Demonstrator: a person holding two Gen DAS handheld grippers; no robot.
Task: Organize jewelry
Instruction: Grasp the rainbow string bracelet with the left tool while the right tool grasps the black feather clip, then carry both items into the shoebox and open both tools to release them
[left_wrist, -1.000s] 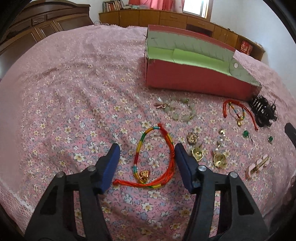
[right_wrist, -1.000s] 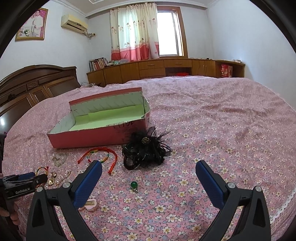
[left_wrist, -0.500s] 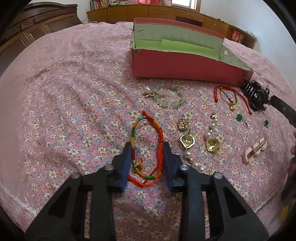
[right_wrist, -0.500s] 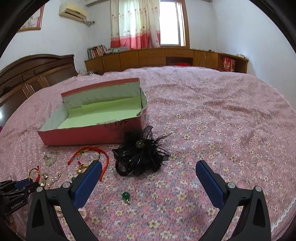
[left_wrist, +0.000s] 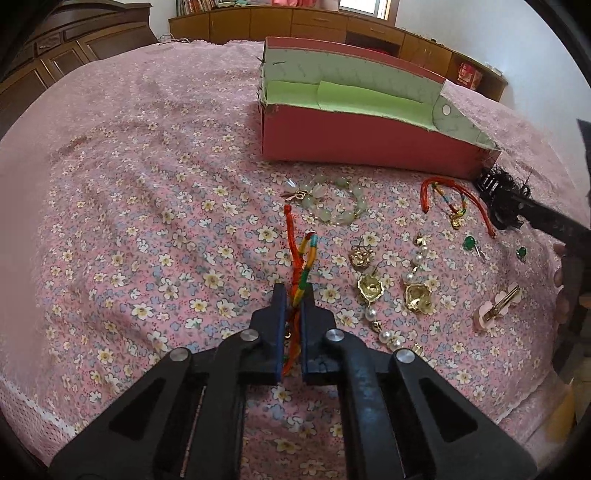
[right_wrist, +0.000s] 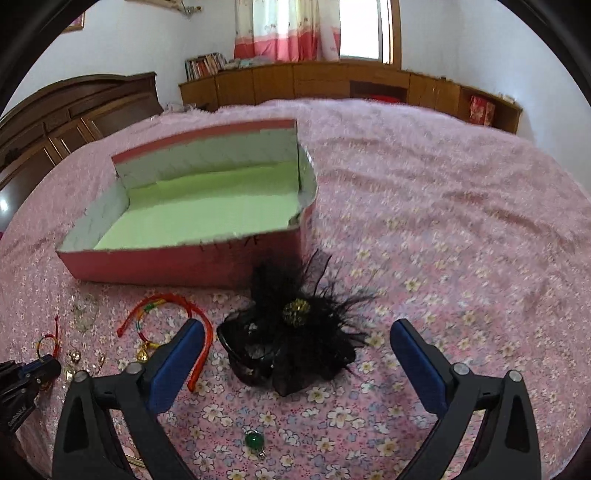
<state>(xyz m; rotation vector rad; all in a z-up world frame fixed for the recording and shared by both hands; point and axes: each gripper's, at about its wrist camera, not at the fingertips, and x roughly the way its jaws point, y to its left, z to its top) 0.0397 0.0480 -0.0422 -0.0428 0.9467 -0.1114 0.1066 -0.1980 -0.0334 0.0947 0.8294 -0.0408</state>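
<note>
Fingers (left_wrist: 275, 314) of the left gripper (left_wrist: 292, 295) pressed together on the rainbow cord bracelet (left_wrist: 303, 266), pinching its strands flat; far loop and red tail lying ahead on the floral bedspread (left_wrist: 147, 221). Just beyond: pale bead bracelet (left_wrist: 332, 201), gold earrings (left_wrist: 369, 288) with pearls, second red cord bracelet (left_wrist: 454, 199), green stud (left_wrist: 470, 242), pink hair clip (left_wrist: 496, 306). Farther back, open pink box (left_wrist: 362, 140) with green lining, nothing visible inside.

Right gripper (right_wrist: 295, 354) with fingers (right_wrist: 177, 365) spread wide, having just closed a touch, nothing pinched. Black feather hair clip (right_wrist: 295, 339) lying between them on the bedspread, just in front of the box (right_wrist: 184, 262). Red cord bracelet (right_wrist: 166, 314) passing under the left-hand finger; green stud (right_wrist: 254, 440) nearer the camera. Slight blur over the far bedspread.
</note>
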